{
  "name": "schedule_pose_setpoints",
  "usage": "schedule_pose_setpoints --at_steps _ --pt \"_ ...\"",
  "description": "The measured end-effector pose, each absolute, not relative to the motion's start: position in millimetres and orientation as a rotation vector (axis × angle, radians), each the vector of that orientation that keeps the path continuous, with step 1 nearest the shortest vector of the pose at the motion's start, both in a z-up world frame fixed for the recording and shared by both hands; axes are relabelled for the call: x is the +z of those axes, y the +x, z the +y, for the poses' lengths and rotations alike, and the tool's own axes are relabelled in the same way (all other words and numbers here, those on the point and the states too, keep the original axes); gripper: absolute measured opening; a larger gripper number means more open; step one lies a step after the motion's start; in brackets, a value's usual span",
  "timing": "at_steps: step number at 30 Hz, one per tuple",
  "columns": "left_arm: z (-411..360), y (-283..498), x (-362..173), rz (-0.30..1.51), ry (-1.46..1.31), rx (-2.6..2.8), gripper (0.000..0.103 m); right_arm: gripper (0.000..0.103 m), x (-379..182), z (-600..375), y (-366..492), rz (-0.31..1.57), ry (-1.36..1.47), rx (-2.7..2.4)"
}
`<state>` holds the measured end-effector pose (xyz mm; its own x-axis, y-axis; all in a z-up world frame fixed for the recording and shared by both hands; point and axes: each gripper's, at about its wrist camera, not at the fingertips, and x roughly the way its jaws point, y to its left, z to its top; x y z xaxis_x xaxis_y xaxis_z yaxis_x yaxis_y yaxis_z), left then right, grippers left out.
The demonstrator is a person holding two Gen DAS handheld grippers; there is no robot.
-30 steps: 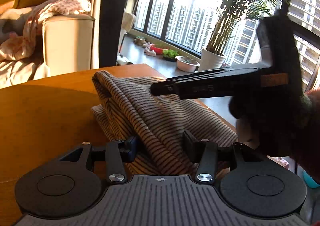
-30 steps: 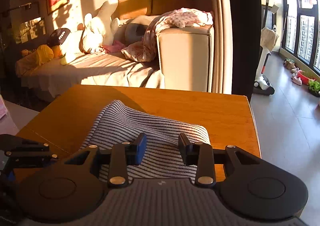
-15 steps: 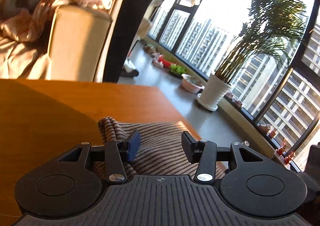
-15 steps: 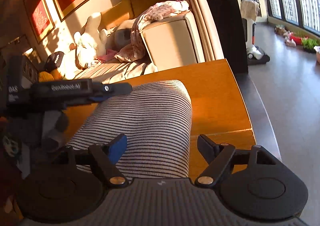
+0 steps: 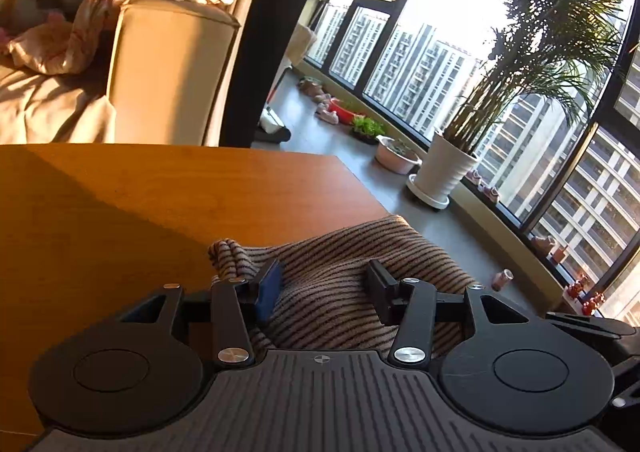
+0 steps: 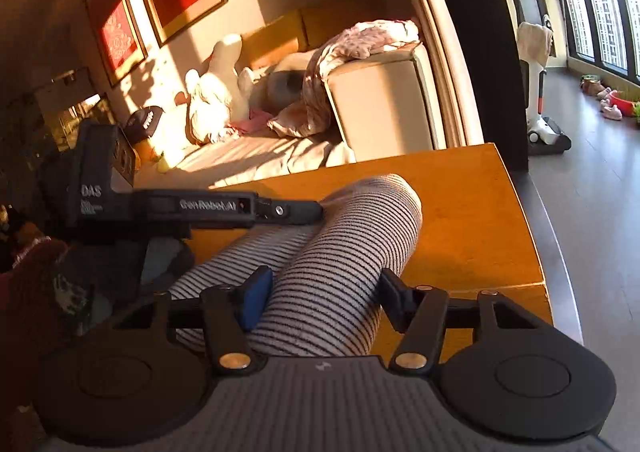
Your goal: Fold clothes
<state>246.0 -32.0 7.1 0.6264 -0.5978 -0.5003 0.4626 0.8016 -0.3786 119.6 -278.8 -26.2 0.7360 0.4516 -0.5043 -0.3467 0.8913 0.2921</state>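
1. Two hand-held grippers are working over the striped garment (image 6: 352, 252), which is lying folded on the tabletop (image 6: 472, 212) near its corner.
2. You are holding the left hand-held gripper (image 5: 324, 288) released, fingers spread above the garment's bunched edge.
3. You are holding the right hand-held gripper (image 6: 324, 298) released too, straddling the garment's rolled fold.

Warm low sunlight through the windows (image 5: 420, 52), long shadows, glare, fisheye-bent edges.
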Motion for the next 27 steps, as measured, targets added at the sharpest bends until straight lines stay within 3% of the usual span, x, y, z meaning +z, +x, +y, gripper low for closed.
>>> schedule_pose_setpoints --at_steps 4,6,8,13,17,19,22,27 --pt "-21 237 16 0.647 -0.247 -0.592 0.051 0.059 -43 -281 121 0.642 0.186 0.404" --pt "-11 226 23 0.653 -0.266 -0.592 0.06 0.059 -43 -279 120 0.635 0.174 0.399" --pt "-6 216 25 0.69 -0.275 -0.599 0.075 0.059 -42 -277 121 0.632 0.16 0.397" --pt "-10 201 7 0.842 -0.295 -0.658 0.085 0.061 -38 -277 121 0.633 0.151 0.394" --pt "-24 195 -14 0.864 -0.23 -0.66 0.082 0.074 -32 -291 124 0.64 0.241 0.4" --pt "-25 193 -12 0.844 -0.21 -0.664 0.075 0.078 -34 -286 129 0.657 0.251 0.409" --pt "-20 192 -12 0.84 -0.226 -0.671 0.067 0.078 -37 -278 135 0.682 0.267 0.423" --pt "1 186 -16 0.812 -0.253 -0.651 0.061 0.066 -42 -263 147 0.724 0.293 0.447"
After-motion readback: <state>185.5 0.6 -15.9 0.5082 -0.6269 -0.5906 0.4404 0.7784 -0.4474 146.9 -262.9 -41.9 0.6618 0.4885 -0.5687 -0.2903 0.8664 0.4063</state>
